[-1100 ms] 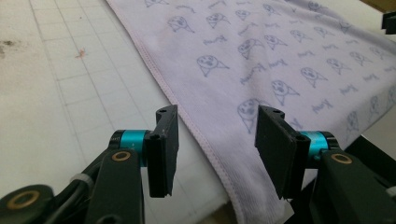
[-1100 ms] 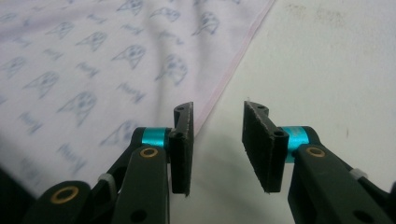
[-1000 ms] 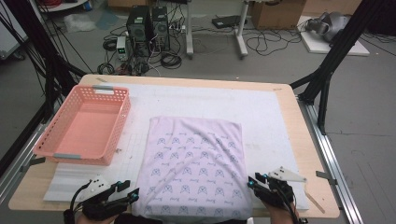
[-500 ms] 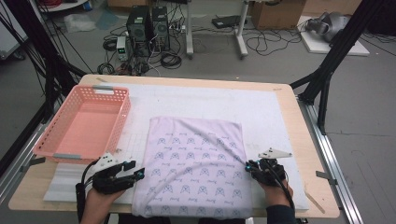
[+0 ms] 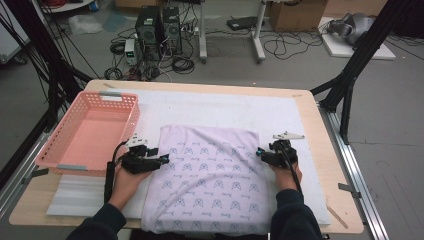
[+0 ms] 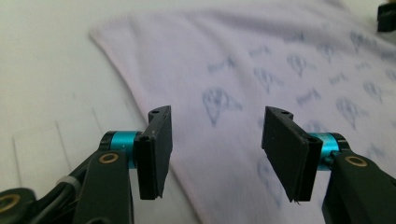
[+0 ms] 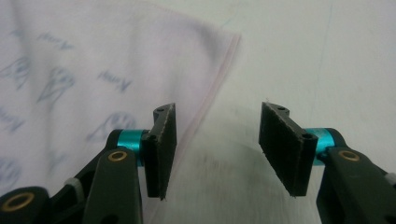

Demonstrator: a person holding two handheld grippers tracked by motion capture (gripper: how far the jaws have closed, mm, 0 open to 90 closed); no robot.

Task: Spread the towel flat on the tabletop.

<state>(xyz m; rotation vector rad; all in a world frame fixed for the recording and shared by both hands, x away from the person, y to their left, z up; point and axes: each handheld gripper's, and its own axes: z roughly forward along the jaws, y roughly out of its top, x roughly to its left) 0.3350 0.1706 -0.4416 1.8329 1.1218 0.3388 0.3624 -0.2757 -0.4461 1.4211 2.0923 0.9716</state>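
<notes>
Both tongs, the left gripper (image 5: 162, 160) and right gripper (image 5: 260, 151), hang half-open and empty, jaws just widened, facing inward at opposite side edges of the folded cloth (image 5: 210, 175) lying flat between them on the padded table (image 5: 300, 125).

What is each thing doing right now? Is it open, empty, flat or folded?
Cloth: folded, lying flat on the white mat.
Pink basket: empty, upright.
Left gripper: jaws apart, just opening, over the cloth's left edge, gripping nothing.
Right gripper: jaws apart, just opening, at the cloth's right edge, gripping nothing.
</notes>
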